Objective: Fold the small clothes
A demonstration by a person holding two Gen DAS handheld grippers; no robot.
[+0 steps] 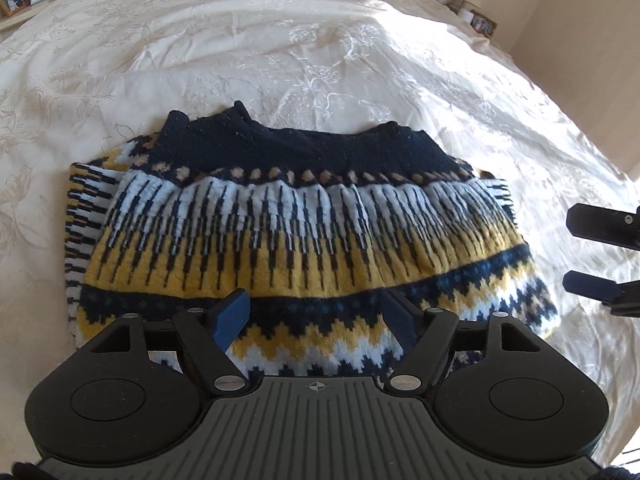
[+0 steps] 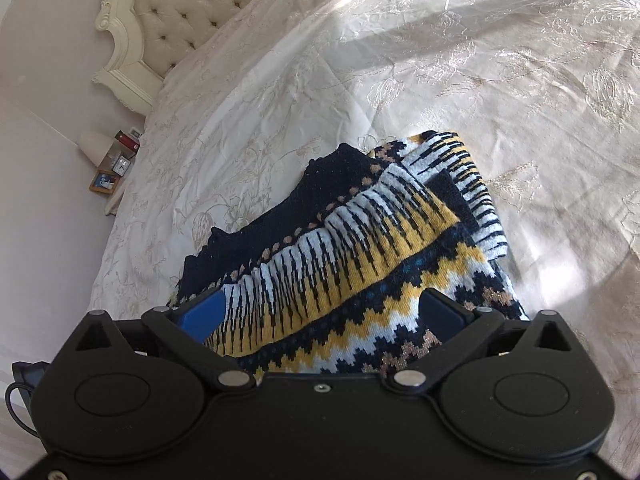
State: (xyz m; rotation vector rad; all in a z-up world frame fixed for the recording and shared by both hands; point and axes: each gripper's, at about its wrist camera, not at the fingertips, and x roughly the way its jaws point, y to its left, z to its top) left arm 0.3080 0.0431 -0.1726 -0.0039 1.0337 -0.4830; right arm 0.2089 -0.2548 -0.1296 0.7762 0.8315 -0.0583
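A folded knitted sweater, patterned in navy, yellow, white and light blue, lies on the cream bedspread. Its navy ribbed edge faces away from me. My left gripper is open just above the sweater's near edge, with nothing between its blue pads. In the left wrist view my right gripper shows at the right edge, open, beside the sweater's right side. In the right wrist view the same sweater lies under the open right gripper, whose fingers straddle the patterned knit without gripping it.
The bedspread stretches wide around the sweater, partly in bright sunlight. A tufted cream headboard stands at the far end. A bedside shelf holds a lamp, a clock and a photo frame.
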